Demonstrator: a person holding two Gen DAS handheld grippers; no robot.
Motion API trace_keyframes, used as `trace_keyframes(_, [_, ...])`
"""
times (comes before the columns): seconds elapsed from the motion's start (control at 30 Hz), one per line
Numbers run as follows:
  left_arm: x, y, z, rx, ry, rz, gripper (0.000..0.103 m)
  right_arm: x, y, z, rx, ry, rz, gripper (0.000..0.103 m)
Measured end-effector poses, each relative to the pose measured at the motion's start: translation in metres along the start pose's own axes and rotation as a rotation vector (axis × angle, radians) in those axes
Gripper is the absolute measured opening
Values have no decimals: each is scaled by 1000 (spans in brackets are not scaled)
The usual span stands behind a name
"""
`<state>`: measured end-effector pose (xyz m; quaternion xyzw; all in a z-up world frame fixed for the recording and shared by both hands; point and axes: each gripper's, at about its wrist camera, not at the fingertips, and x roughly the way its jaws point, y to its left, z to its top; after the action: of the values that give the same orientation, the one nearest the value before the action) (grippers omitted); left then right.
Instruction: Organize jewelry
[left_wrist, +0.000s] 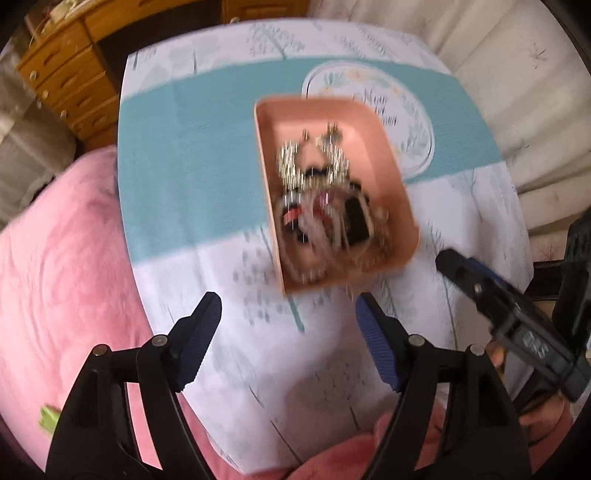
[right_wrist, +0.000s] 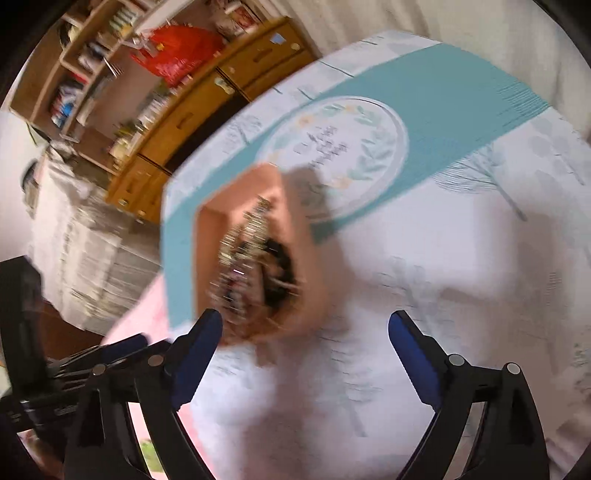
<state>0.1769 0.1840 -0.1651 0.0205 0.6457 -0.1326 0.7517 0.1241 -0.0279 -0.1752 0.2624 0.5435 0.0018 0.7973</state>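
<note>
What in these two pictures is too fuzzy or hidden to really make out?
- Jewelry pile in the pink tray: motion blur in both views; single pieces can't be told apart.
- Writing in the tablecloth's round emblem: smeared, unreadable; the tray covers its edge in the left view.
- Right claw in the left view: only one tip shows.
- Left claw in the right view: blurred, partly behind the right claw's finger.

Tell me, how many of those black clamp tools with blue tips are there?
2. The left gripper hangs open just short of the pink tray of jewelry; the right gripper, also open, hovers on the tray's right side, above the patterned tablecloth.
</note>
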Motion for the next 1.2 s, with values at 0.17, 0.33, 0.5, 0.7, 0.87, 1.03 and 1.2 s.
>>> trace_keyframes(0.17, [10,-33,-34,43,28,107,73,8,-24,-3,-182,84,-226,93])
trace_keyframes(0.33, [24,-88,-47,38,69,140,73,-8,-53,-5,-395,98,-235,102])
trace_keyframes(0.5, [18,-152,-41,-38,38,173,75,-40,-91,-1,-583,153,-211,103])
trace_keyframes(0.7, [32,-219,-32,-110,77,125,77,-103,-156,7,-693,157,-219,103])
trace_keyframes(0.87, [0,-253,-20,-110,-18,222,77,-145,-198,35,-594,197,-216,103])
trace_keyframes(1.03, [-60,-242,-29,-214,-168,223,77,-167,-212,69,-409,230,-175,103])
trace_keyframes(1.2, [-95,-230,-65,-284,-330,229,77,-192,-184,69,-479,213,-104,103])
